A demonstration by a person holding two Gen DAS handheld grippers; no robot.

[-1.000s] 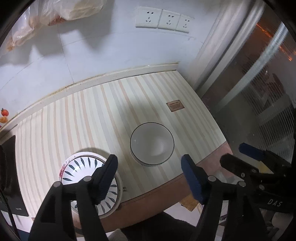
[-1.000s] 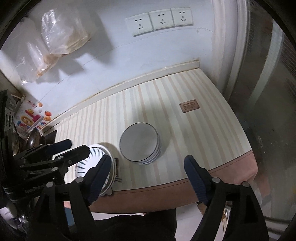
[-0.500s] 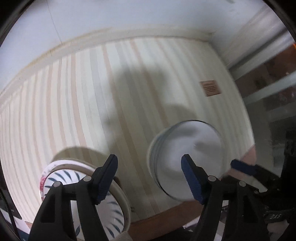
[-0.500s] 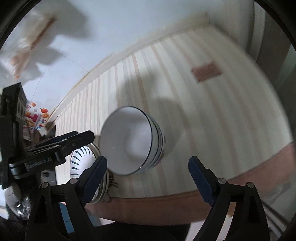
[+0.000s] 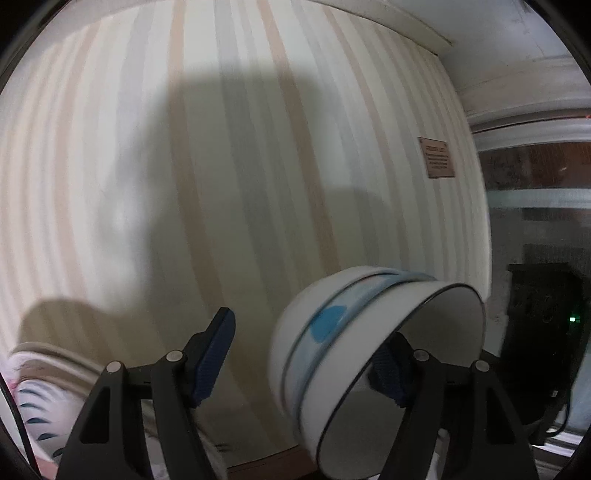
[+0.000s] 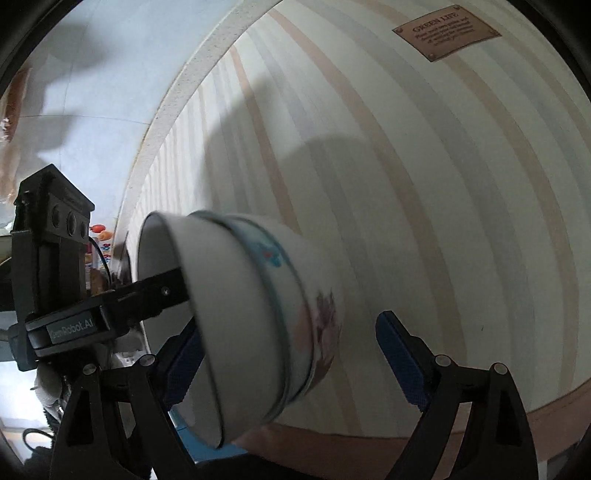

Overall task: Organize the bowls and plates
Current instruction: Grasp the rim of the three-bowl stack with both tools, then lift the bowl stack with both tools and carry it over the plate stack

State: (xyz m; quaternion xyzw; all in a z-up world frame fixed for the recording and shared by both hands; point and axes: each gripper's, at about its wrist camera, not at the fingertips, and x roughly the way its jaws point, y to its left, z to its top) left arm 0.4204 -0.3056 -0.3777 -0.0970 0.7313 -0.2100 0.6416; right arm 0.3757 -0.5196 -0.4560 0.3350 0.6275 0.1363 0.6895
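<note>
A stack of nested white bowls (image 5: pixel 354 332) with blue and floral marks lies tipped on its side at the front edge of the striped table (image 5: pixel 221 147). My left gripper (image 5: pixel 310 354) is open; its left finger is outside the stack and its right finger reaches into the top bowl's mouth. In the right wrist view the stack (image 6: pixel 258 314) sits between the wide-open fingers of my right gripper (image 6: pixel 295 362), and the left gripper's finger (image 6: pixel 155 291) enters the bowl from the left. A white plate with dark leaf marks (image 5: pixel 40 398) lies at the lower left.
A brown label (image 6: pixel 447 31) is fixed on the table at the far right. A white wall ledge (image 6: pixel 177 107) borders the table's far side. The table's brown front edge (image 6: pixel 517 417) runs close below the bowls. Dark glass (image 5: pixel 535 221) stands to the right.
Both grippers have moved down close to the bowls. The stack, which stood upright a second ago, is now tipped on its side, with the left gripper's right finger inside its mouth.
</note>
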